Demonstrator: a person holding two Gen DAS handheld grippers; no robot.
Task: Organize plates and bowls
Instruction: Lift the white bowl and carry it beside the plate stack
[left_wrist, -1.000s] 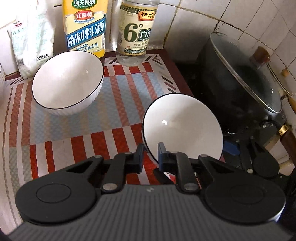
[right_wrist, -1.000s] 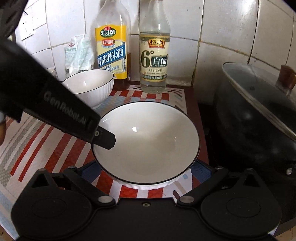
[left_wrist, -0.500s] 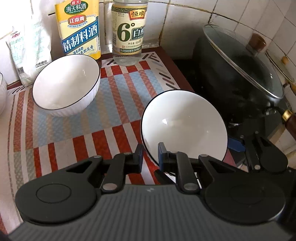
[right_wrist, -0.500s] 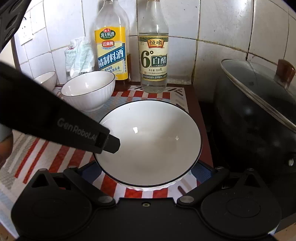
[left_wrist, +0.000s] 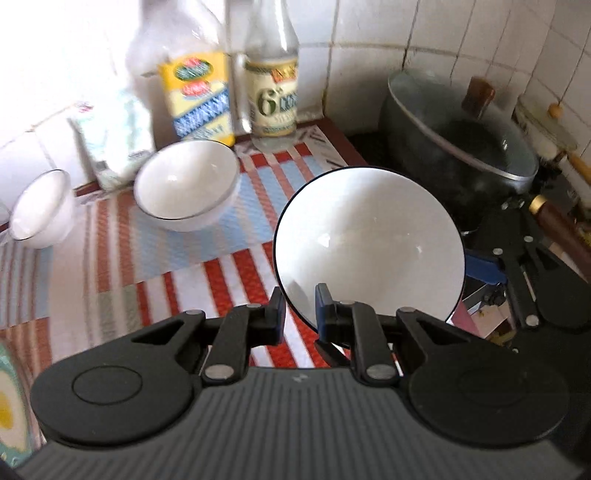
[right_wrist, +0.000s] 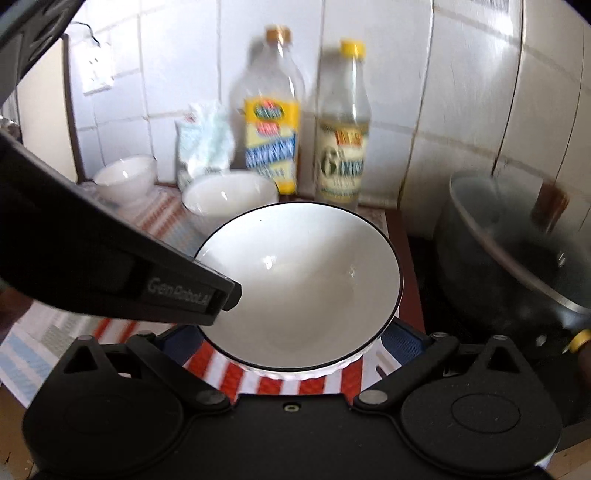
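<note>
A white bowl with a black rim (left_wrist: 369, 240) is pinched at its near rim by my left gripper (left_wrist: 300, 309) and held tilted above the striped mat (left_wrist: 155, 273). In the right wrist view the same bowl (right_wrist: 306, 280) sits between the spread blue pads of my right gripper (right_wrist: 295, 343), with the left gripper's finger (right_wrist: 207, 295) clamped on its left rim. A second white bowl (left_wrist: 186, 184) stands on the mat at the back, and a third smaller bowl (left_wrist: 38, 210) stands at the far left.
Two bottles (left_wrist: 271, 81) and a white bag (left_wrist: 114, 136) stand against the tiled wall. A dark pot with a glass lid (left_wrist: 461, 147) sits on the stove at the right. A patterned plate edge (left_wrist: 9, 398) shows at the lower left.
Both grippers have risen and pulled back with the bowl; it is higher above the mat. The back bowls and bottles look farther away, and the third bowl has come into view.
</note>
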